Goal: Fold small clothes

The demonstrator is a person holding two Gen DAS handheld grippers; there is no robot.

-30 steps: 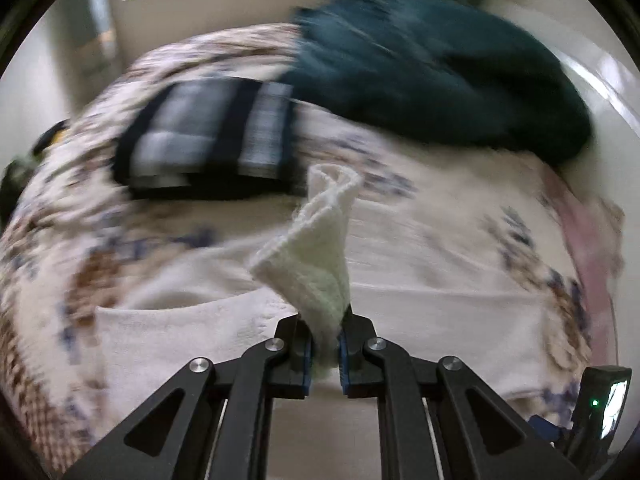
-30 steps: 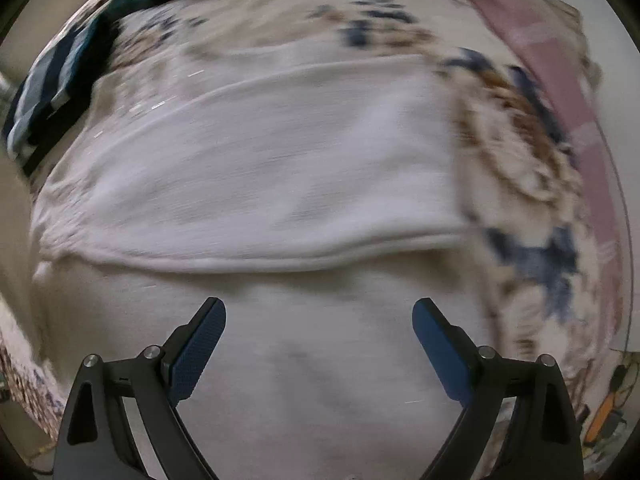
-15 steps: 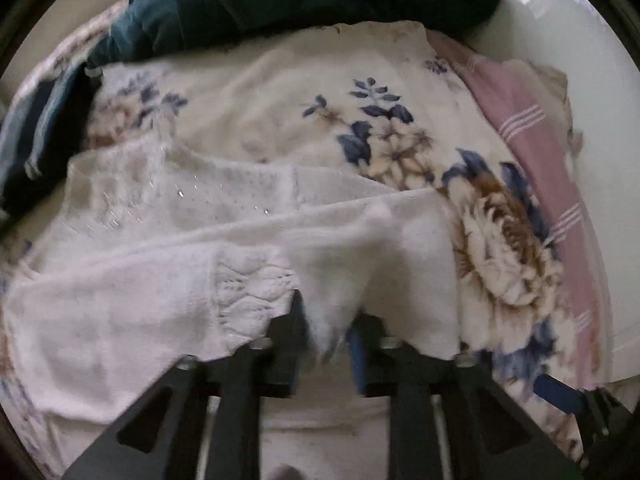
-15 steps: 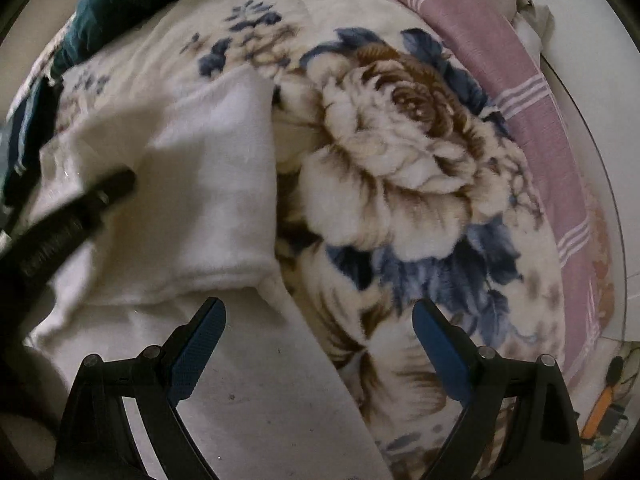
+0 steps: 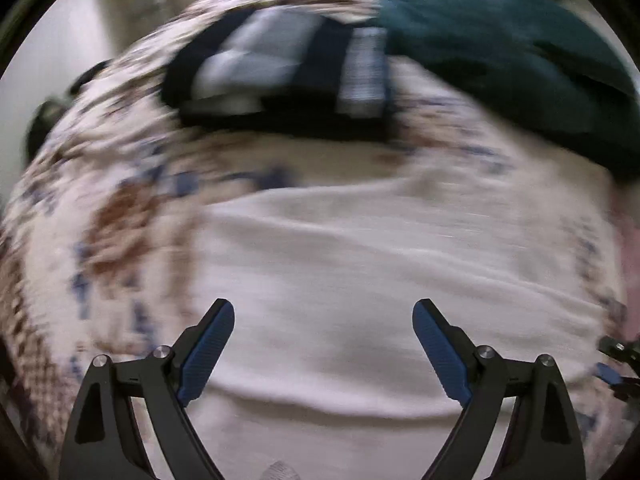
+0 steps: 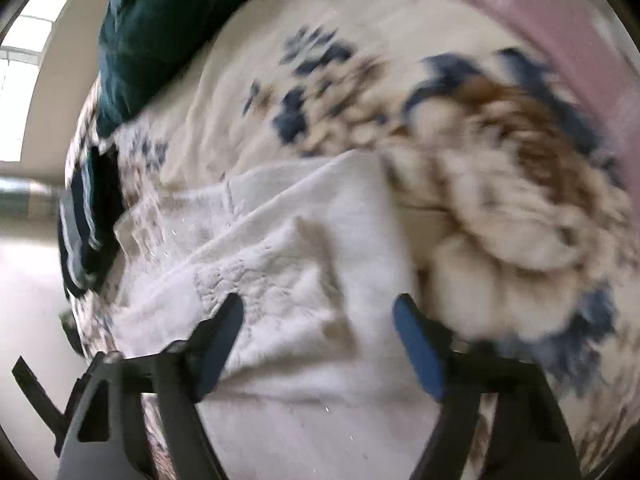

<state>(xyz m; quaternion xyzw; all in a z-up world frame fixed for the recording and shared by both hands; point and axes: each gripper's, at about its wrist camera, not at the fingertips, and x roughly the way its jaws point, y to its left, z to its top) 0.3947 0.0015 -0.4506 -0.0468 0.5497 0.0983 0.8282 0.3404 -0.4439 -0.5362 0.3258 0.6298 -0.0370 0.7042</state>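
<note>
A small cream knit garment lies flat on a floral blanket, with a fold line across its near part. My left gripper is open and empty just above it. In the right wrist view the same garment shows a sleeve laid over its body. My right gripper is open above the garment's right side, holding nothing. Both views are blurred by motion.
A folded dark blue and grey plaid garment lies beyond the cream one, and a teal garment at the far right. A pink striped cloth runs along the blanket's right edge. The floor shows at left.
My left gripper has let go of the cream sleeve and opened; the sleeve now lies folded over the garment. Both grippers have swung to new viewing angles.
</note>
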